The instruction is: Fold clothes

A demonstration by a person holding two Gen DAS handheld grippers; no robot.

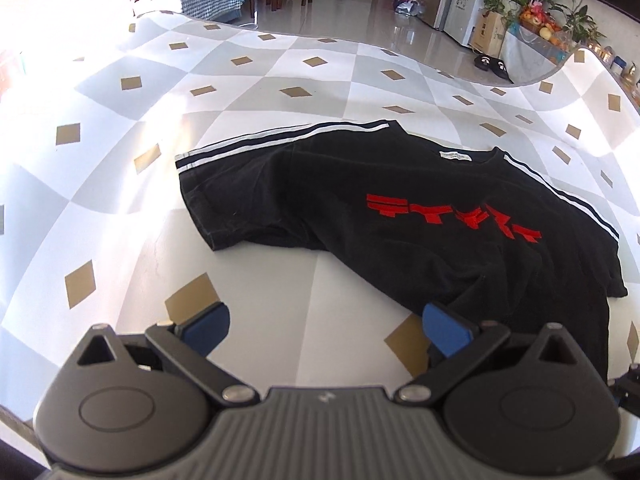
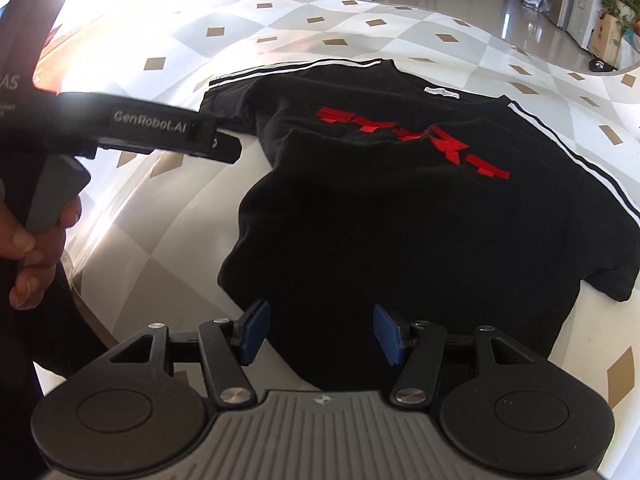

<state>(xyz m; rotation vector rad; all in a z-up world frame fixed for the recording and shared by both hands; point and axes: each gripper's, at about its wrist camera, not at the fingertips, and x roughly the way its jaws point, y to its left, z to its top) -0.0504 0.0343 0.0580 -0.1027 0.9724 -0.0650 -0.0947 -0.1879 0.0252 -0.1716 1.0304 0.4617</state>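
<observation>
One checked table carries a black T-shirt with red lettering, spread mid-surface, its bottom doubled up toward the near edge. Left gripper hangs wide open over bare tabletop, gripping nothing. Right gripper hovers half-open over the shirt's near fold, holding nothing.

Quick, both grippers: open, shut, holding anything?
Left gripper: open, empty, beside the black T-shirt.
Right gripper: open, empty, over the shirt's near edge.
</observation>
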